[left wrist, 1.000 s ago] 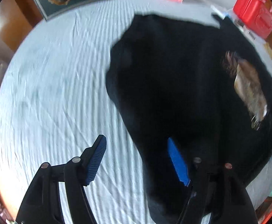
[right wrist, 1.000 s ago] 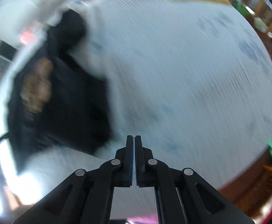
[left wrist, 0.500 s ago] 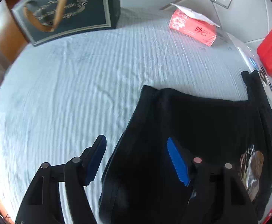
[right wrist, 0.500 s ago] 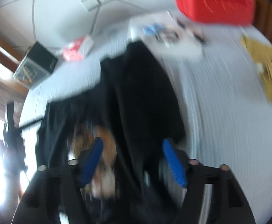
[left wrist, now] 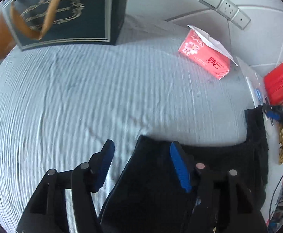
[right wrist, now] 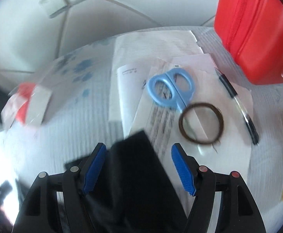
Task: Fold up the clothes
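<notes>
Reaching for the two far corners of the black garment [left wrist: 209,167], both tools stand with jaws apart and nothing between the pads. The left hand-held gripper [left wrist: 142,164] straddles the garment's far-left corner, one blue pad over the bare striped sheet [left wrist: 83,97] of the bed, the other over dark cloth. The right hand-held gripper [right wrist: 137,165] frames the far-right corner, which pokes up between its pads and lies on the loose papers [right wrist: 157,44].

The main risk, as I judge it, sits on the right. That corner rests on paper, with the blue scissors [right wrist: 171,88], a brown ring [right wrist: 200,123] and a black pen [right wrist: 238,104] just beyond it. A closing grip set too deep could pinch a sheet along with the cloth and drag the clutter when the corner is lifted. On the left, the gripper is only partly over the garment; closing there could catch a thin edge that slips out, or gather the sheet as well.

The left view shows the garment's whole far edge lying flat, the dark gift bag [left wrist: 63,13] and red tissue pack [left wrist: 205,56] well apart from it. The right view alone shows how closely the scissors and ring crowd the corner, with the red case [right wrist: 258,29] farther back; both pictures are blurred.
</notes>
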